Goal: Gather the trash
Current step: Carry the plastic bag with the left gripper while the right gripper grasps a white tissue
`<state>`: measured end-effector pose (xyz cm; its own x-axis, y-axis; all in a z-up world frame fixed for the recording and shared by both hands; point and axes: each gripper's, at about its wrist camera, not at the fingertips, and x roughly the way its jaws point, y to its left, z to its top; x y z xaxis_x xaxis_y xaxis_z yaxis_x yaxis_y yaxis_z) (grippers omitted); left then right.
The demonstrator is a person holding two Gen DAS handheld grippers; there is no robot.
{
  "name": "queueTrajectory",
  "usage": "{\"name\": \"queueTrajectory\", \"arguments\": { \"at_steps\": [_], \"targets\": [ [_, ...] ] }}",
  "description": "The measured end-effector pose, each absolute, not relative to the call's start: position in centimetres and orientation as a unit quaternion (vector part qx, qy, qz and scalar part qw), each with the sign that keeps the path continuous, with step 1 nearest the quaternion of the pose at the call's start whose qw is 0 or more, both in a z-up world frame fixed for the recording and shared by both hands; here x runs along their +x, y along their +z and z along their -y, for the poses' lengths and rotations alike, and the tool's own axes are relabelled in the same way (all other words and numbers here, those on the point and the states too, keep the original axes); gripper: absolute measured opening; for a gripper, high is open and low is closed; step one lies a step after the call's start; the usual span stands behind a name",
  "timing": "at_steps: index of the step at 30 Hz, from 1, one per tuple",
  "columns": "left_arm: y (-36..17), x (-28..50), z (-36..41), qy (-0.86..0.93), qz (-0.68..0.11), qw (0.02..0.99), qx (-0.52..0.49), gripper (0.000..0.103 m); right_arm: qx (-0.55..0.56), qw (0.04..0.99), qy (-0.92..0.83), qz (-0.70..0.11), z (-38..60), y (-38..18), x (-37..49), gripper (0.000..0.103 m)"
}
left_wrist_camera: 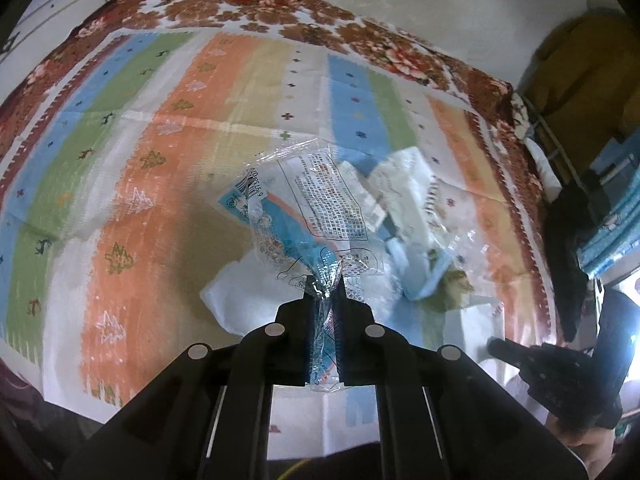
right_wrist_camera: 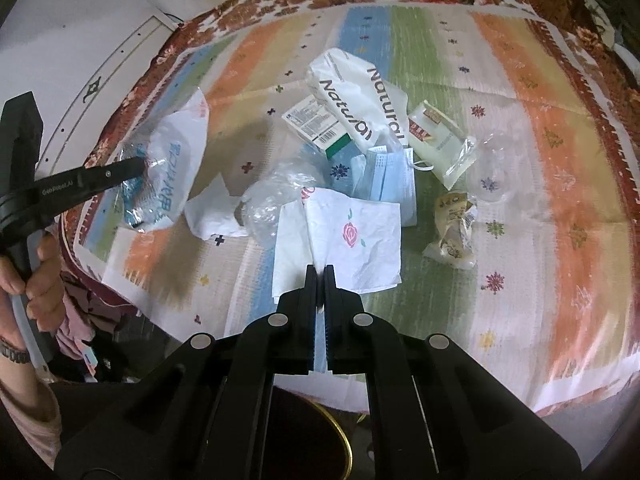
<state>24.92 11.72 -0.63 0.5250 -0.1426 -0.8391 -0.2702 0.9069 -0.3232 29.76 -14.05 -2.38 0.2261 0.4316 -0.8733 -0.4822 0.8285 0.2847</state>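
Observation:
My left gripper is shut on a clear and blue plastic wrapper and holds it above the table. The same wrapper and the left gripper show at the left of the right wrist view. My right gripper is shut and empty, over the near edge of a white napkin with a pink rose. Trash lies in a pile on the striped tablecloth: a white "Natural" bag, a small green-edged box, a blue face mask, a crumpled clear bag, a snack wrapper.
A cream packet and a clear plastic cup lie at the pile's right. A white tissue lies left of the clear bag. A round gold-rimmed bin sits below the table's near edge. A floral cloth borders the table.

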Motion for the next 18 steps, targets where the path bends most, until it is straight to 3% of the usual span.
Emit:
{"name": "queueTrajectory", "arguments": {
  "at_steps": [18],
  "targets": [
    [2.5,16.5,-6.2,-0.024,-0.451,0.871,-0.192,0.007,-0.020,0.802,0.305,-0.513,17.0,0.7,23.5,0.003]
  ]
}}
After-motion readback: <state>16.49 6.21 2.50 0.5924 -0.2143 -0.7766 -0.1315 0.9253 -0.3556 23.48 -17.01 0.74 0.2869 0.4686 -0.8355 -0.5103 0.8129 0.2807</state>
